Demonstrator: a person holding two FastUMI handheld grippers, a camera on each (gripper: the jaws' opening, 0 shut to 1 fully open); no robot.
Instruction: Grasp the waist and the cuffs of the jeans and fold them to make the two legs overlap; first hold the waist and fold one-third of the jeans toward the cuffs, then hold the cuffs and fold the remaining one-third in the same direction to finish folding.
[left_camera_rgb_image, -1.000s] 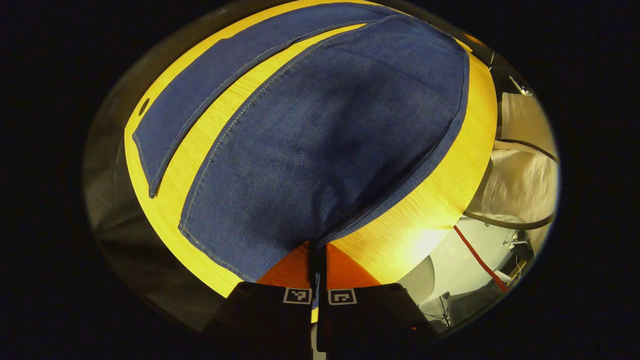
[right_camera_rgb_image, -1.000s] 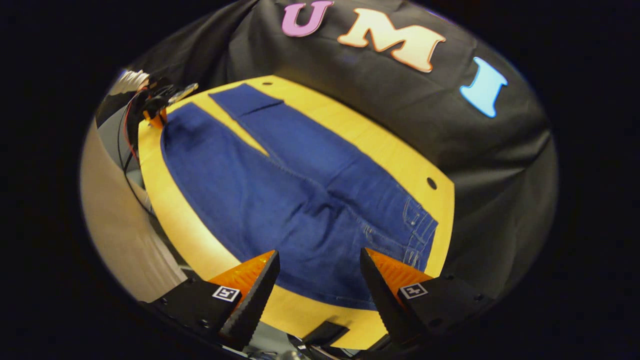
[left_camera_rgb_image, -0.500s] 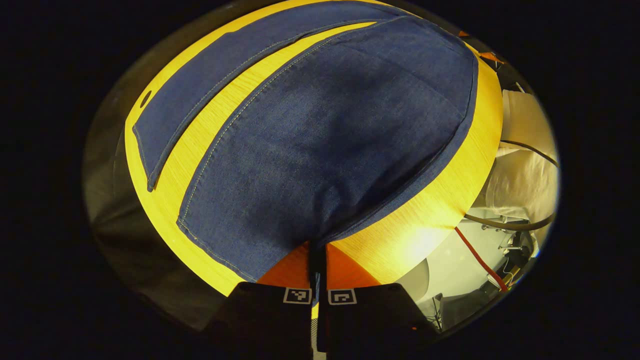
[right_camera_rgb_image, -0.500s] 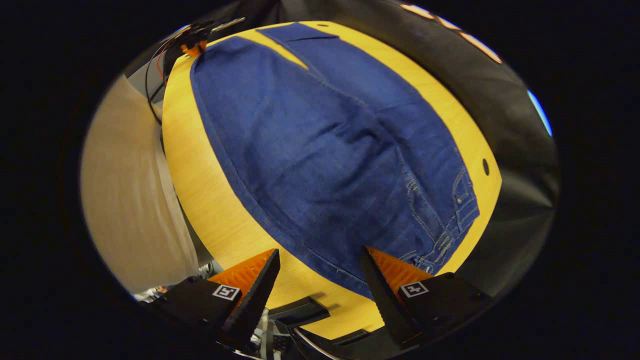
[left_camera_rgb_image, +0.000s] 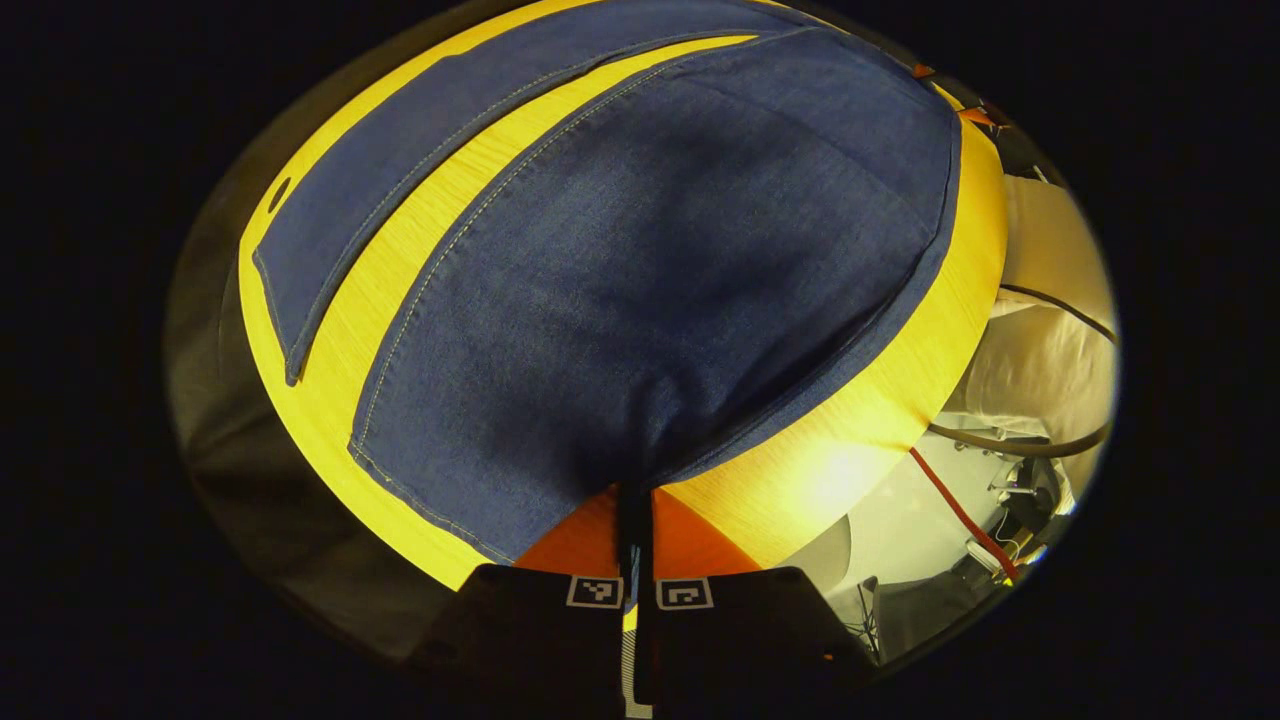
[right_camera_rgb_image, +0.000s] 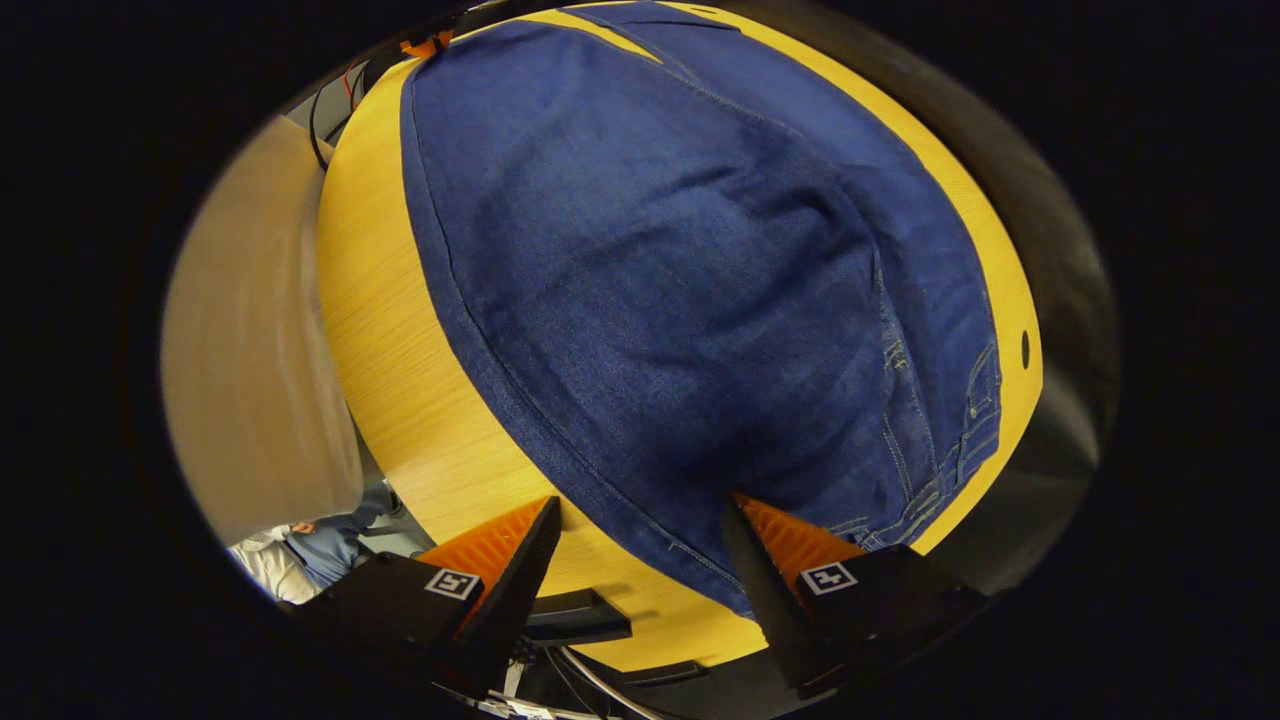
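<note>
Yellow table (right_camera_rgb_image: 400, 380) under spread jeans (right_camera_rgb_image: 680, 300), cuff pinched in closed left gripper (left_camera_rgb_image: 636, 500), waist between parted right gripper (right_camera_rgb_image: 640, 530).

The left gripper (left_camera_rgb_image: 636, 500) has its two fingers pressed together on a corner of the jeans (left_camera_rgb_image: 650, 270) at the cuff end of the nearer leg. From that pinch the denim fans out flat across the yellow table (left_camera_rgb_image: 850, 440). The other leg lies farther off, with a bare strip of tabletop running between the two. Beyond the table's right edge there is pale cloth (left_camera_rgb_image: 1045, 350) and a red cable (left_camera_rgb_image: 960, 515).
</note>
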